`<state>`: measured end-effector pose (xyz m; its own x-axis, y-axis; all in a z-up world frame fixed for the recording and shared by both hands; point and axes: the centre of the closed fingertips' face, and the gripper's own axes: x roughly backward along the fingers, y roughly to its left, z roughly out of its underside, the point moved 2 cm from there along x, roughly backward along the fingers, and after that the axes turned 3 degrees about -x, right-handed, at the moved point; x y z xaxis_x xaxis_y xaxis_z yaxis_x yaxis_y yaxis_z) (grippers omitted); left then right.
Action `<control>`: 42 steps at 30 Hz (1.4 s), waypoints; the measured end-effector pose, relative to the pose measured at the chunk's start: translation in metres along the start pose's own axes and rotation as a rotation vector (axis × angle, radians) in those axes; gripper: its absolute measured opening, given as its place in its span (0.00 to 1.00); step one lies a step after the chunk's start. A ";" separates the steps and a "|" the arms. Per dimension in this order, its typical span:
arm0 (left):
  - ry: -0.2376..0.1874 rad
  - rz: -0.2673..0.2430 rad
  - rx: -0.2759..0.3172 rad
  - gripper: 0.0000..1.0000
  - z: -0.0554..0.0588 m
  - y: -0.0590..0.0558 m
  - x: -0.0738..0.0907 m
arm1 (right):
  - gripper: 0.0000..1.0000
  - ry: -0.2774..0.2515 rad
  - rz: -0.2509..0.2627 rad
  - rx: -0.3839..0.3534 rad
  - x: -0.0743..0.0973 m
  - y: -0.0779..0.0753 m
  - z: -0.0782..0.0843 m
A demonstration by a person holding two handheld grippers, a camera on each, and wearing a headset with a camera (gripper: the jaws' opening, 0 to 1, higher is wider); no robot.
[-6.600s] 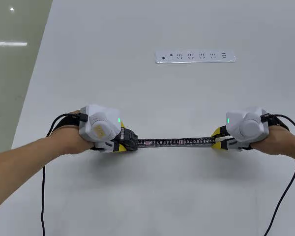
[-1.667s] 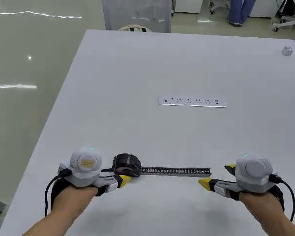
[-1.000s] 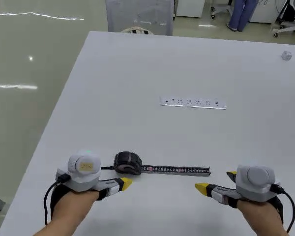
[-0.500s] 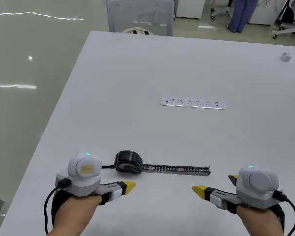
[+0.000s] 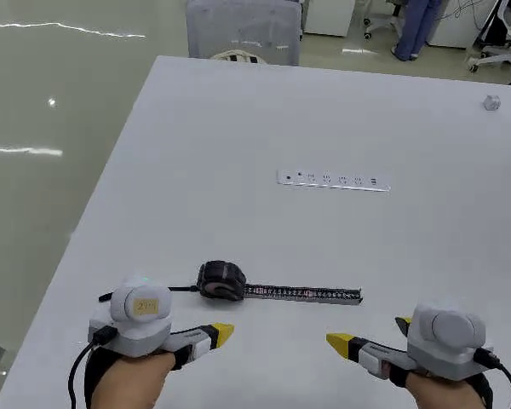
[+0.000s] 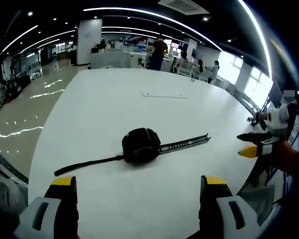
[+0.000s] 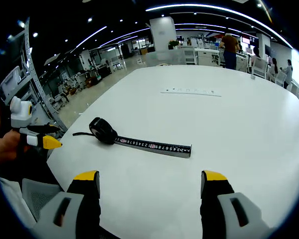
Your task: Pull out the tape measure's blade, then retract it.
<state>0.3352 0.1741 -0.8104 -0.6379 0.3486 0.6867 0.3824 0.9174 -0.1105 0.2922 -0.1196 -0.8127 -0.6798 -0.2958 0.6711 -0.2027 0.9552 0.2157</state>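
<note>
1. The tape measure (image 5: 221, 280) lies on the table (image 5: 324, 111), its blade (image 5: 302, 294) drawn out flat and not retracted.
2. The case sits just ahead of my left gripper (image 6: 139, 180), and the blade's free end lies ahead of my right gripper (image 7: 150, 175).
3. Both grippers have let go and backed off toward me; their jaws are spread wide and hold nothing.
4. I judge the pull-out done and the retraction still owed. The blade looks to be staying out on its own, so I'd return to the case.

Between my left tongs (image 6: 139, 179) and right tongs (image 7: 150, 175) I see the tape measure (image 5: 221, 280), its case matt black, its blade (image 5: 304, 294) dark and printed, on a smooth, matt white surface (image 5: 264, 119).
</note>
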 end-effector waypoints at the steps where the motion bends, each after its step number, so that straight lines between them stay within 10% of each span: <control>1: 0.000 -0.003 0.000 1.00 0.000 0.000 0.001 | 0.86 -0.003 0.001 -0.006 0.002 0.000 0.000; 42: 0.007 -0.044 -0.003 1.00 -0.001 -0.008 0.035 | 0.87 -0.037 0.043 -0.054 0.043 0.008 -0.001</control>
<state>0.3105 0.1791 -0.7843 -0.6491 0.3068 0.6961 0.3564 0.9311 -0.0780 0.2617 -0.1246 -0.7815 -0.7130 -0.2526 0.6540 -0.1352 0.9649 0.2253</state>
